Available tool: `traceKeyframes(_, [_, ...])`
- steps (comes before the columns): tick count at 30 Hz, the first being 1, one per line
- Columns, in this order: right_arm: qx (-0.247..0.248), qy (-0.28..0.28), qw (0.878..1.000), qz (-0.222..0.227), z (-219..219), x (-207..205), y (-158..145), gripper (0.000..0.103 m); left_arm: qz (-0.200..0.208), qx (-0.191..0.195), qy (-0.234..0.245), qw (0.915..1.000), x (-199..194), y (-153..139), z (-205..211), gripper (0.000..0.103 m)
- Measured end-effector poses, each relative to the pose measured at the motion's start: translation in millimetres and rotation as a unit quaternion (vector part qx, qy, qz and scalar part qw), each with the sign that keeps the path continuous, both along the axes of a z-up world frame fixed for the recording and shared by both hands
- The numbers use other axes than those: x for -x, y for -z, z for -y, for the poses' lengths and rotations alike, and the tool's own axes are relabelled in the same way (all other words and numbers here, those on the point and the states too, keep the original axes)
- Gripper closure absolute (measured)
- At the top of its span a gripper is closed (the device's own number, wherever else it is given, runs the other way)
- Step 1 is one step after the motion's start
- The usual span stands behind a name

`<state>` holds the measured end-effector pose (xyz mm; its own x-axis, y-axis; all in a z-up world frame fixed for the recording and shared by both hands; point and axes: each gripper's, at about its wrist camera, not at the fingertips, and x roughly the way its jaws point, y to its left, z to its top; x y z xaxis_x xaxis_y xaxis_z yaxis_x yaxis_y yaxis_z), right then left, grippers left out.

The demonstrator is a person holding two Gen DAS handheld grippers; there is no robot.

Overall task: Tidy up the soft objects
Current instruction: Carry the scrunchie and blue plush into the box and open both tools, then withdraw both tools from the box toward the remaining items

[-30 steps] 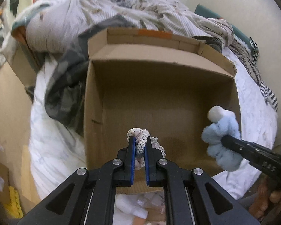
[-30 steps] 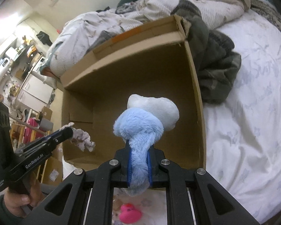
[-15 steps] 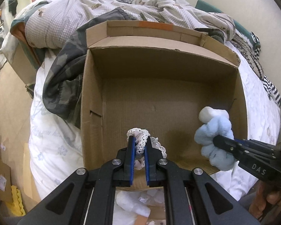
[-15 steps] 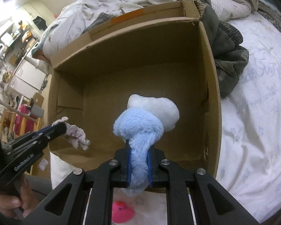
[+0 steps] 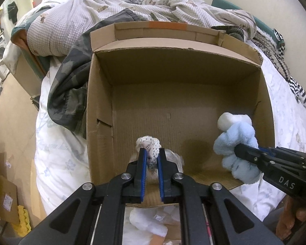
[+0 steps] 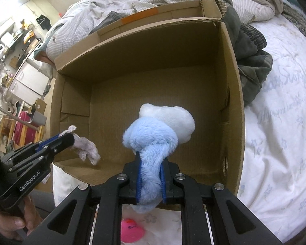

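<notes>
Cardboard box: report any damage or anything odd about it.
The cardboard box is worn, not broken: a torn slit in its left wall, small tears in its right wall, and orange tape on its far flap.

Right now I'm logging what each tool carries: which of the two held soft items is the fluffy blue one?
The right tool holds it: a blue and white plush. The left tool grips a smaller lacy white cloth.

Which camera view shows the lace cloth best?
The right wrist view: there the lace cloth hangs sideways from the left hand-held gripper over the cardboard box. In the left wrist view only a bunch of it shows between the fingers.
</notes>
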<state>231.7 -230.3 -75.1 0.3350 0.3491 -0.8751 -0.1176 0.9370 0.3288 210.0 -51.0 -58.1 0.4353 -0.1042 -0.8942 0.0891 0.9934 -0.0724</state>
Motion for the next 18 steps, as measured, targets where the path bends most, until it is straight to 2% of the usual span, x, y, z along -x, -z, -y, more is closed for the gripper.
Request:
traceKeyframes(2, [0.001, 0.0, 1.0, 0.001, -0.1, 0.1, -0.2, 0.087, -0.001, -0.002, 0.001, 1.0, 0.2, 0.1, 0.6, 0.094])
traceKeyframes(5, [0.007, 0.001, 1.0, 0.006, -0.6, 1.1, -1.0, 0.079, -0.002, -0.007, 0.004, 1.0, 0.3, -0.2, 1.7, 0.092])
traceKeyframes(7, [0.009, -0.001, 1.0, 0.009, -1.4, 1.1, -2.2, 0.067, -0.003, -0.006, 0.005, 1.0, 0.6, -0.9, 2.8, 0.08])
traceKeyframes(8, [0.011, -0.001, 1.0, 0.012, -2.0, 0.9, -3.4, 0.042, 0.0, -0.004, 0.005, 1.0, 1.1, -2.0, 2.9, 0.075])
traceKeyframes(9, [0.011, -0.001, 1.0, 0.018, -2.4, 1.2, -5.6, 0.025, 0.004, -0.003, 0.004, 1.0, 1.8, -3.7, 2.8, 0.065])
traceKeyframes(10, [0.008, 0.001, 1.0, 0.028, -2.6, 2.0, -9.2, 0.025, 0.008, -0.003, 0.004, 1.0, 2.6, -5.1, 3.2, 0.053])
traceKeyframes(12, [0.001, -0.001, 0.999, 0.044, -3.1, 3.0, -16.8, 0.025, 0.021, -0.006, 0.002, 0.9998, 5.0, -10.0, 3.7, 0.04])
traceKeyframes(14, [-0.003, 0.002, 0.998, 0.057, -2.1, 4.2, -23.8, 0.025, 0.032, -0.009, 0.002, 0.9994, 6.6, -14.8, 4.0, 0.039])
traceKeyframes(16, [-0.005, 0.005, 0.997, 0.072, -1.1, 6.0, -30.6, 0.018, 0.041, -0.013, 0.0, 0.9991, 8.3, -18.4, 3.5, 0.039])
traceKeyframes(18, [-0.006, 0.007, 0.996, 0.084, -0.4, 7.4, -36.4, 0.0, 0.045, -0.016, -0.003, 0.9989, 9.2, -21.2, 3.0, 0.039])
